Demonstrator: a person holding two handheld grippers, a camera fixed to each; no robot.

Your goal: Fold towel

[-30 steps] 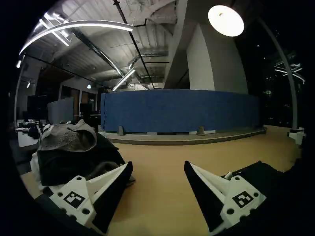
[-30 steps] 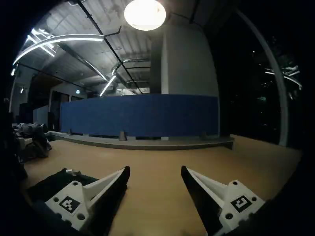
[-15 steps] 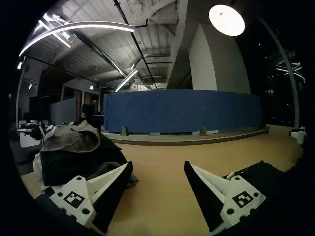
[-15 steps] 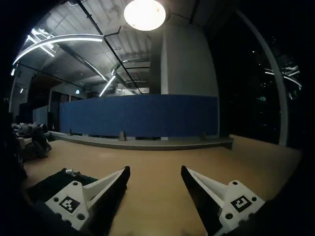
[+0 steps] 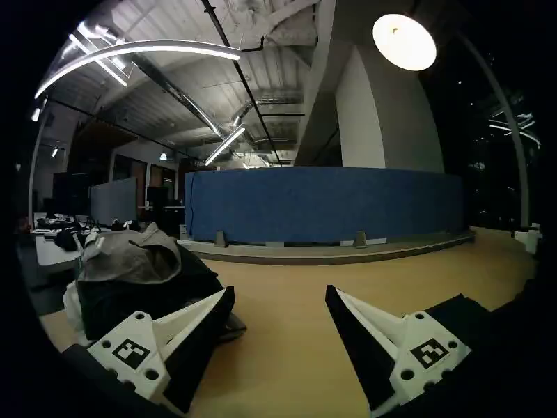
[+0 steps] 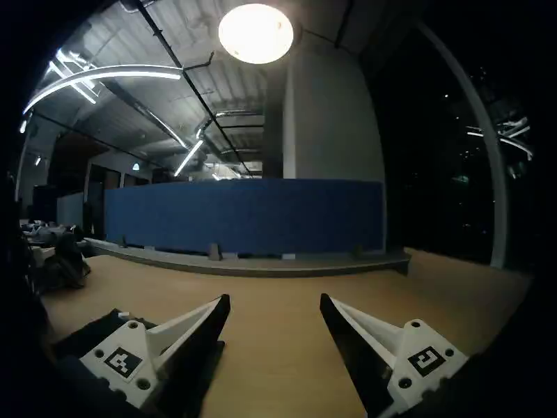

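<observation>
Towel fold not yet begun, both tools empty.
Left gripper view: left gripper (image 5: 280,291) spread apart, empty, low over table (image 5: 292,348); heap of towels (image 5: 132,275) behind left finger, dark cloth (image 5: 463,313) flat at right. Right gripper view: right gripper (image 6: 273,298) spread apart, empty; dark cloth (image 6: 97,331) at left. No fold visible; all folding left.

Both cameras tip slightly upward, so the blue partition (image 5: 320,202) and the heap of cloths (image 5: 132,268) sit lower in the left gripper view, and less of the dark towel (image 5: 463,310) shows behind the left gripper (image 5: 279,289) and the right gripper (image 6: 273,297).
</observation>
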